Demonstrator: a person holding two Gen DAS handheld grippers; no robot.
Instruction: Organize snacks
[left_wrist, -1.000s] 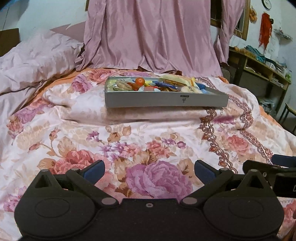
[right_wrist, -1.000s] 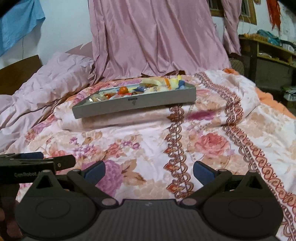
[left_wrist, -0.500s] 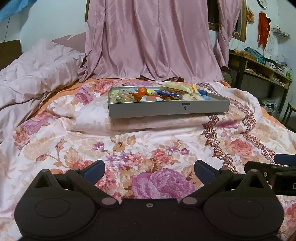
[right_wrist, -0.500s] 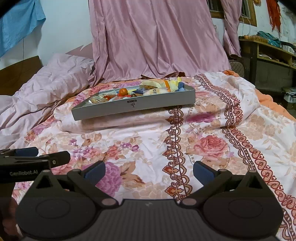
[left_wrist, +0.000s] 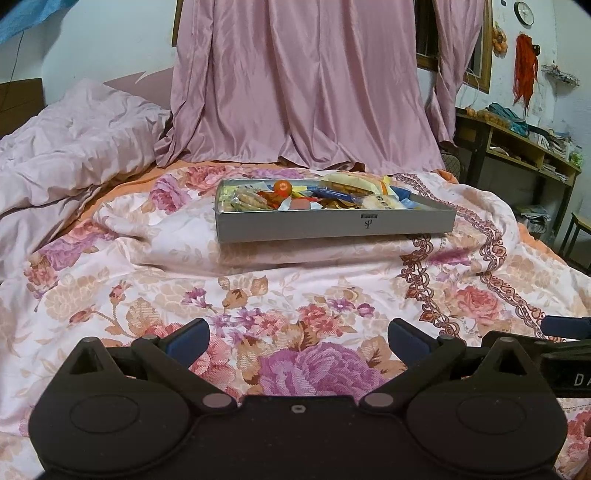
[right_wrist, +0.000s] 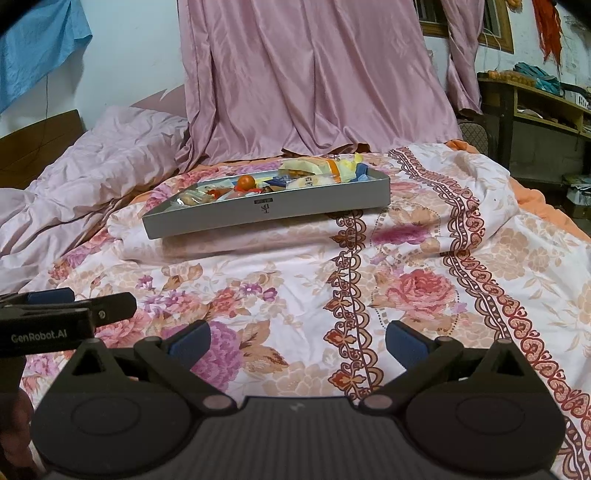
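Observation:
A shallow grey box (left_wrist: 332, 224) (right_wrist: 266, 215) rests on a raised fold of the floral bedspread, far ahead of both grippers. Wrapped snacks fill it, among them an orange round one (left_wrist: 282, 187) (right_wrist: 246, 182), biscuit packs (left_wrist: 248, 201) and a pale packet (left_wrist: 376, 202). My left gripper (left_wrist: 297, 339) is open over the bedspread with nothing between its blue-padded fingers. My right gripper (right_wrist: 297, 338) is open too, equally empty. Each gripper shows at the edge of the other's view: the right one (left_wrist: 565, 354), the left one (right_wrist: 62, 314).
The floral bedspread (left_wrist: 295, 295) covers the bed. A crumpled lilac duvet (left_wrist: 74, 147) lies to the left, a pink curtain (left_wrist: 303, 81) hangs behind the box. A dark wooden shelf unit (left_wrist: 517, 155) with clutter stands to the right of the bed.
Both cameras have tilted up and pulled back slightly, so the box sits lower and a little farther off in each view. Both grippers stayed open and empty.

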